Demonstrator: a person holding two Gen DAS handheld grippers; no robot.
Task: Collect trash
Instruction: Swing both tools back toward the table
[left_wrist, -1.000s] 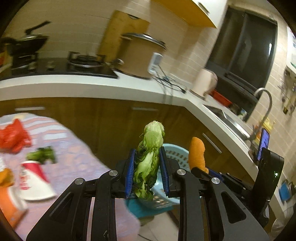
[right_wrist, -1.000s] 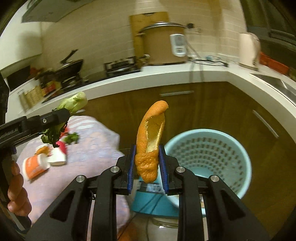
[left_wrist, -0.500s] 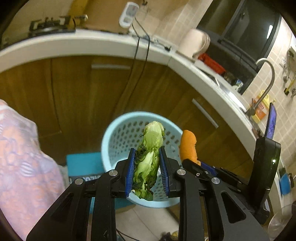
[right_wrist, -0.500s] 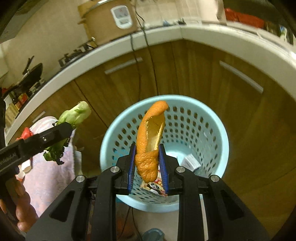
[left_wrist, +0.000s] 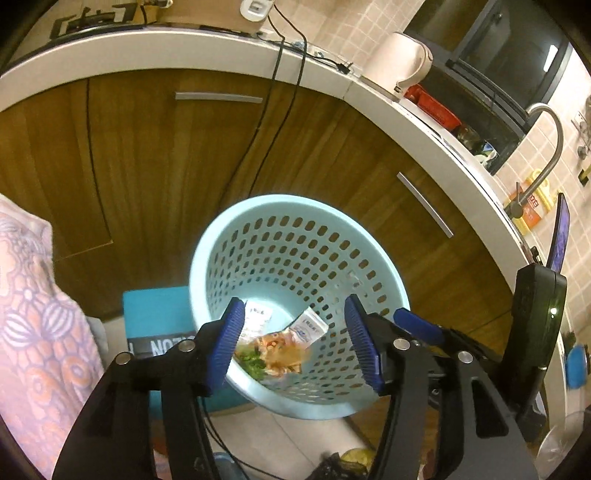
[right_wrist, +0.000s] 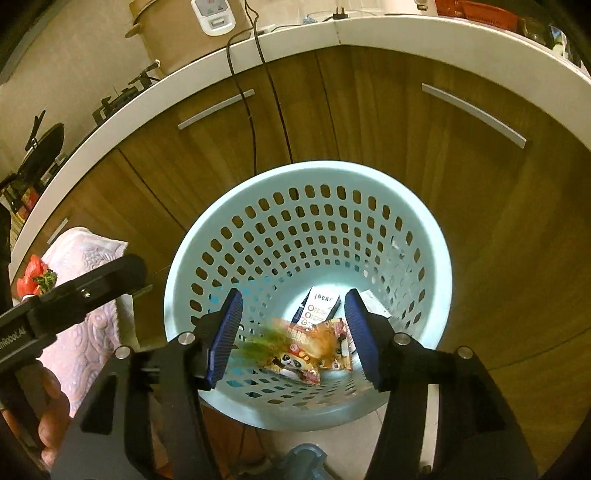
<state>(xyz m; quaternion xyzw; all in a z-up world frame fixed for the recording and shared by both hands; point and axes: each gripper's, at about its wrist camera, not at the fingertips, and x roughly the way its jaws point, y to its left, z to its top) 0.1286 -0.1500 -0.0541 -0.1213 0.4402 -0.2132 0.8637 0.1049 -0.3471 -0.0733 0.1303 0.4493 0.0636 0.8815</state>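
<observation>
Now both my grippers, left gripper (left_wrist: 295, 339) and right gripper (right_wrist: 291, 332), gape wide with nothing between their blue pads, poised over one pale-blue perforated basket (right_wrist: 258, 206). Down at its bottom lie blurred green leaf (right_wrist: 258, 345), orange peel (right_wrist: 319, 341) and several wrappers (right_wrist: 321, 306); beyond its far rim stand two wooden cabinet doors (right_wrist: 388, 110).

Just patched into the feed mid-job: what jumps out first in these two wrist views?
The pale blue perforated plastic basket fills both views, standing on the floor before the brown wooden cabinets. At its bottom lie a blurred green leafy scrap, an orange peel and printed snack wrappers. Both the left gripper and right gripper hang open and empty over its mouth.
</observation>
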